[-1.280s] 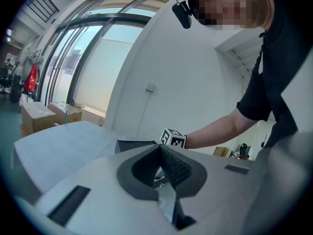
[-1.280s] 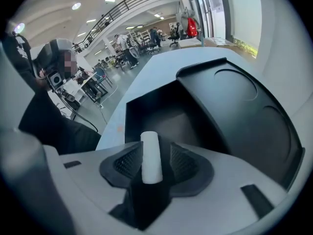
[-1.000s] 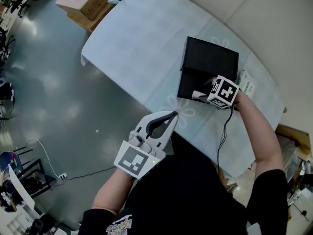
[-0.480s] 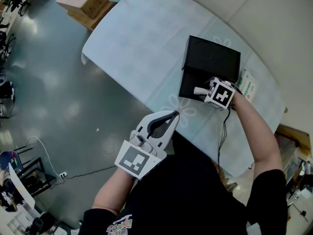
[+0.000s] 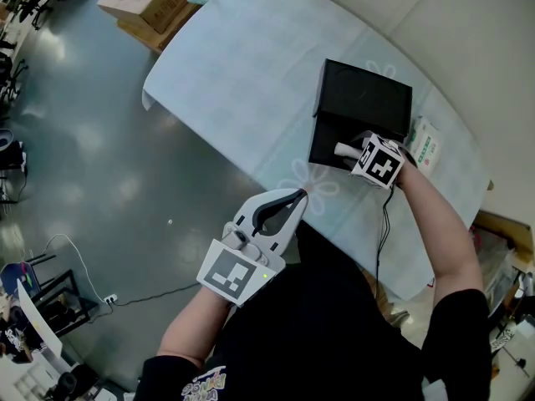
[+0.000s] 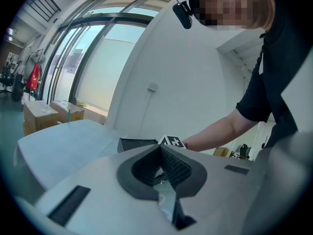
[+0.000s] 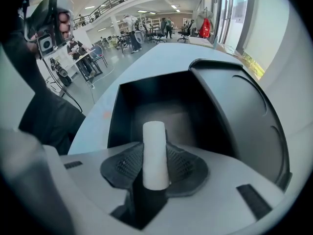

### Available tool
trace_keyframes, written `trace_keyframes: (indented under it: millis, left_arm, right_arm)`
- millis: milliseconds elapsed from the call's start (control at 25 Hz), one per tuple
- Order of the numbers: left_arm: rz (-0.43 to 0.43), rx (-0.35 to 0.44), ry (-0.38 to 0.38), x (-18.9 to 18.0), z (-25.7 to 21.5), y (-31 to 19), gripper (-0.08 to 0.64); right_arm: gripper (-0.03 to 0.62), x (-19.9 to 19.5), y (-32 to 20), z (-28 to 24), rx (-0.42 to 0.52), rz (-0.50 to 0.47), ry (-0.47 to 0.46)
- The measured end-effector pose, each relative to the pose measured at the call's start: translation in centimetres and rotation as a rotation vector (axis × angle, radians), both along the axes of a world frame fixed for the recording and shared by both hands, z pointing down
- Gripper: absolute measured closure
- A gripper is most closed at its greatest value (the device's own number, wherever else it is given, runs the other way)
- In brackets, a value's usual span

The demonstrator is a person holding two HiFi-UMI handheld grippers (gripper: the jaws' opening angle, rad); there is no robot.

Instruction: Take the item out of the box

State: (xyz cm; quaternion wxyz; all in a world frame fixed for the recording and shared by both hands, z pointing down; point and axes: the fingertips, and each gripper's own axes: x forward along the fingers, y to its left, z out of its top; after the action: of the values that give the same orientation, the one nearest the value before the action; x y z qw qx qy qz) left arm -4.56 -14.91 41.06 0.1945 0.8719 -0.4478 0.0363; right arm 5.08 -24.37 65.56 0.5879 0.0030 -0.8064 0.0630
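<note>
Right claw [image 7: 155,147] closing on forward-pointing cylinder [image 7: 155,168]

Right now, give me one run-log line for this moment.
right gripper: jaws closing on white cylinder at open black box | left gripper: shut, empty

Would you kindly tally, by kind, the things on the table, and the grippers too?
1 black box
1 white cylinder
1 green-and-white packet
2 grippers: left gripper, shut and empty; right gripper, closing on the white cylinder
Total: 5
</note>
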Motion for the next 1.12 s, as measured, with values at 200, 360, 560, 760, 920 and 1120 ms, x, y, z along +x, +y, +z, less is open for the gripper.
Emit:
trace_keyframes:
  millis: [200, 360, 560, 760, 920, 1120]
  left_arm:
    - [0.003, 0.002, -0.004, -0.4, -0.3, 0.7, 0.551]
    - [0.010, 0.010, -0.007, -0.6, -0.7, 1.3, 0.551]
    - [0.021, 0.025, -0.007, -0.7, -1.3, 2.2, 0.551]
    - [0.042, 0.048, -0.013, -0.7, -2.2, 3.7, 0.551]
    - [0.063, 0.074, -0.014, -0.6, -3.1, 4.9, 0.551]
    - [0.094, 0.108, -0.021, -0.7, -4.5, 6.8, 0.551]
  right_arm:
    - [0.449, 0.0, -0.2, -0.4, 0.023, 0.051, -0.022]
    - [0.449, -0.1, -0.5, -1.2, 0.059, 0.089, -0.051]
    - [0.449, -0.2, -0.3, -2.9, 0.081, 0.138, -0.088]
    - [0.449, -0.2, -0.4, -5.6, 0.118, 0.233, -0.167]
    - [0.449, -0.2, 0.2, -8.2, 0.149, 0.315, -0.242]
    - [0.451, -0.3, 1.9, -12.3, 0.198, 0.412, -0.352]
